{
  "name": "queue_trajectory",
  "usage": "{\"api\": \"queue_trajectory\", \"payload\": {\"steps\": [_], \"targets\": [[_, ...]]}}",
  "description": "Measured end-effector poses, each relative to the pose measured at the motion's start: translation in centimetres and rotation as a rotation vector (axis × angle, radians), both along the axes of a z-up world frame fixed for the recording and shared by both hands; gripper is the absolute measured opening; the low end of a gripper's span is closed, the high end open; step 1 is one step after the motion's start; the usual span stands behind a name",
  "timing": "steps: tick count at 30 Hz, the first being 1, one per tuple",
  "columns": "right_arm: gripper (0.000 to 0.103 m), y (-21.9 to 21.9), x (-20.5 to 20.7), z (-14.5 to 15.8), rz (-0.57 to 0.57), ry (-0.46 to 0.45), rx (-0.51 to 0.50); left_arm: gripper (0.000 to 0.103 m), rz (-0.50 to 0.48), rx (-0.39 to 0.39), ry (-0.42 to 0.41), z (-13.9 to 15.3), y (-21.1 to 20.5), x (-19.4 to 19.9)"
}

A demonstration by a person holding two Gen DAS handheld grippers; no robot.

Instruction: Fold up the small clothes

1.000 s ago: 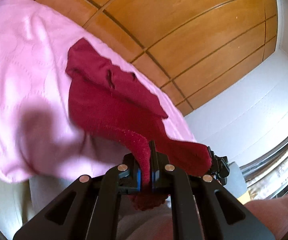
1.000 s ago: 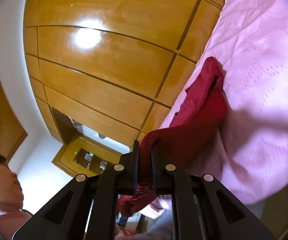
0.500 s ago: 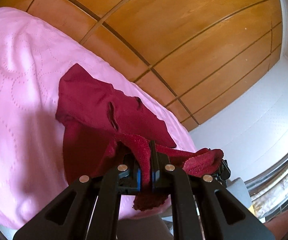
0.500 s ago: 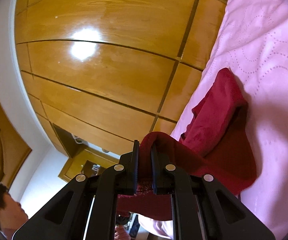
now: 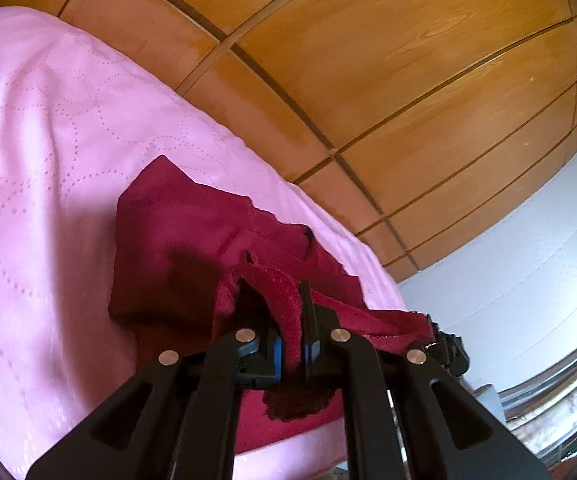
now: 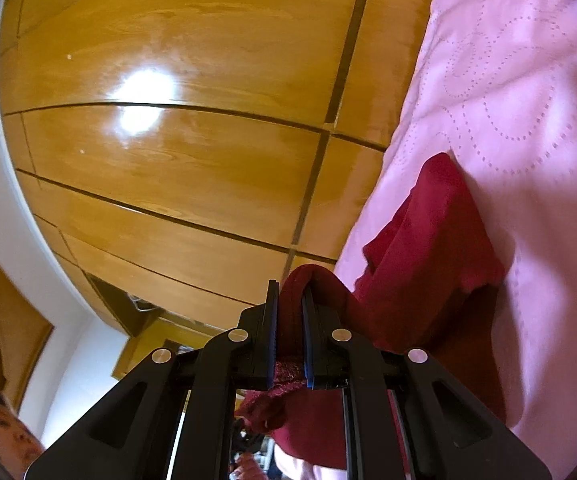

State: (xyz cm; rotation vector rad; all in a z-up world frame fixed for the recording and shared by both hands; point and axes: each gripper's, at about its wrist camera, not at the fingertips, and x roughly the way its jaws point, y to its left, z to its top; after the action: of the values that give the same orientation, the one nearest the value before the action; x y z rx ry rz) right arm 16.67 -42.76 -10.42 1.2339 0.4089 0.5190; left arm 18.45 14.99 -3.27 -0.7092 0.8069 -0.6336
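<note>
Left wrist view: left claw (image 5: 291,334) clamped tight on a hem of the dark red garment (image 5: 192,240) — the rest lies on the pink quilted bed (image 5: 36,152), by wooden panels (image 5: 388,60).

Right wrist view: right claw (image 6: 290,334) pinched on another edge of the garment (image 6: 428,256) — fabric trails onto the bed (image 6: 528,100).

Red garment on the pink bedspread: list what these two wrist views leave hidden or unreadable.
- Left wrist view: the red garment's near edge is hidden behind the left gripper, which is shut on a fold.
- Right wrist view: the right gripper covers the cloth it pinches; the lower part is cut off below.
- What kind of garment it is: too bunched to tell.
- Pink bedspread: its extent is cut off by the frame edge.
</note>
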Motion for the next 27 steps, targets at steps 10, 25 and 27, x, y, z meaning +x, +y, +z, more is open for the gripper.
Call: {"api": "queue_trajectory", "payload": {"steps": [10,25,27], "targets": [[0.018,-0.3,8.6,-3.5,-0.07,0.187,-0.053,0.014,0.074,0.185,0.034,-2.8,-2.5,7.2],[0.058,4.2,10.7,-0.2,-0.056,0.251,-0.73,0.073,0.18,0.404,-0.06,-2.5,-6.6,6.3],[0.058,4.6,11.7,0.0,-0.054,0.258,-0.771,0.074,0.151,0.478,-0.066,-3.1,-8.2,6.5]]}}
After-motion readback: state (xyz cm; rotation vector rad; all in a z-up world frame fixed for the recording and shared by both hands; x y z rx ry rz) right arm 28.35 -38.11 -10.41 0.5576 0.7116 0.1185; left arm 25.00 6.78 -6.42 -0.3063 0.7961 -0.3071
